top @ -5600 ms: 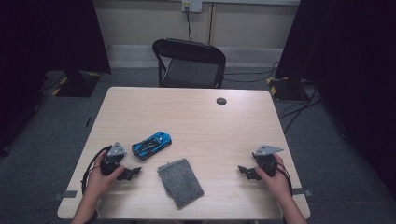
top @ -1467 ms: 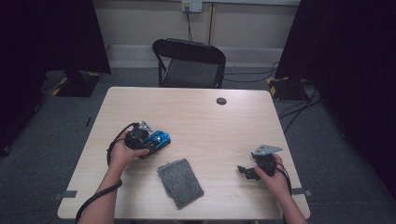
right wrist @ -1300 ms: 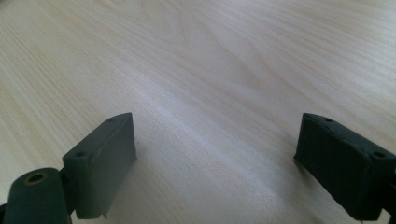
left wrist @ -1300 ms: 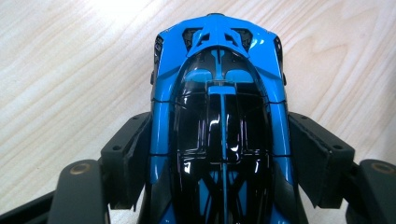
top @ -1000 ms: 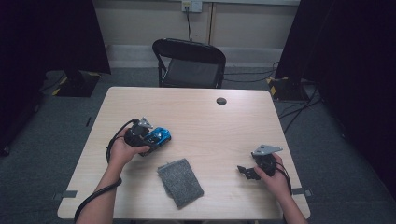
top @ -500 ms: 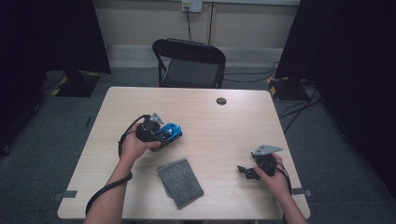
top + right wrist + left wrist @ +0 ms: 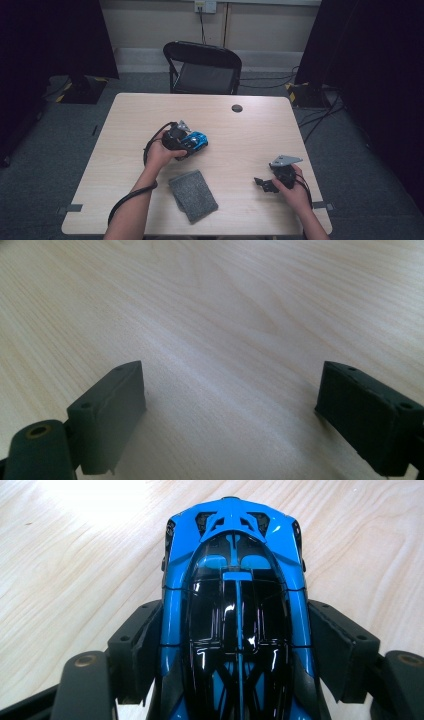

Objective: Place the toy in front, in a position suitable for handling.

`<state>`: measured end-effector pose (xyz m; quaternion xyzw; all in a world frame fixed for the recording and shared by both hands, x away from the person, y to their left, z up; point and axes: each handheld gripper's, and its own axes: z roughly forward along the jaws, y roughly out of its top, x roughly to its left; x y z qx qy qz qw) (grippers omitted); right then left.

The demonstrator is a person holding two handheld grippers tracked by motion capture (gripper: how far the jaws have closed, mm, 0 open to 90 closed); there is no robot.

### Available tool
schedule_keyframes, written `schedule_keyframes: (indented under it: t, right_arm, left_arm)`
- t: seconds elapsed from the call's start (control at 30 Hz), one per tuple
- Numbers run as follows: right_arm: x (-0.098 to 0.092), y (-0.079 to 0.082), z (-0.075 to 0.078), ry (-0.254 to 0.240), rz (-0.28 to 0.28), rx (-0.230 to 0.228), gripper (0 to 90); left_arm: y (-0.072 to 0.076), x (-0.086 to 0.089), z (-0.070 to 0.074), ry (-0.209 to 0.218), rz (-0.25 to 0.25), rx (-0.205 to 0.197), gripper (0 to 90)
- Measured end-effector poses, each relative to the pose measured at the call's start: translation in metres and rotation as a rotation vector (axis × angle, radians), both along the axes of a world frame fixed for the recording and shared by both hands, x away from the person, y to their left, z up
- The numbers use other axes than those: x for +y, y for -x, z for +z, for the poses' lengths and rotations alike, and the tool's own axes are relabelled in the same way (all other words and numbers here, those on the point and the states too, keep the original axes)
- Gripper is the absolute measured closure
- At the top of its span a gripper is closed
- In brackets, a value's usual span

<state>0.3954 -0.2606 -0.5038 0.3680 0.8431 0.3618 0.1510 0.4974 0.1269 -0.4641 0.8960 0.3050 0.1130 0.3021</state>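
my left jaws (image 7: 235, 645) pinch the blue toy car (image 7: 235, 610) by its glossy flanks mid-frame, so it could slip onto the desk (image 7: 125, 130); right jaws (image 7: 250, 410) spread, idle.

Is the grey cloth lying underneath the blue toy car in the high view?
No: the grey cloth lies flat on the table, apart from the blue toy car and nearer the person.

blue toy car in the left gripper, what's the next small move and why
Probably carry it a little further toward the table's middle, then set it down and open. The left gripper has its jaws pressed on both flanks of the blue toy car, so the grip looks secure. Bare table lies ahead, the grey cloth sits nearer the person, and the right gripper rests open.
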Motion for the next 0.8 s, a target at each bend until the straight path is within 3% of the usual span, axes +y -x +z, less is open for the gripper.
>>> schedule_keyframes:
  t: [0.2,0.3,0.47,0.57,0.8]
  right_arm:
    - [0.000,0.000,0.000,0.000,0.000,0.000,11.6]
    - [0.000,0.000,0.000,0.000,0.000,0.000,11.6]
    - [0.000,0.000,0.000,0.000,0.000,0.000,11.6]
    - [0.000,0.000,0.000,0.000,0.000,0.000,11.6]
    - [0.000,0.000,0.000,0.000,0.000,0.000,11.6]
  left_arm:
    - [-0.005,-0.011,-0.006,-0.004,-0.014,0.003,28.1]
    - [-0.006,-0.015,-0.009,-0.027,-0.019,-0.001,28.1]
    - [-0.006,-0.013,-0.014,-0.042,-0.025,0.003,28.0]
    - [-0.005,-0.010,-0.019,-0.005,-0.007,0.000,28.0]
    - [-0.005,-0.006,-0.021,0.011,0.001,0.016,27.5]
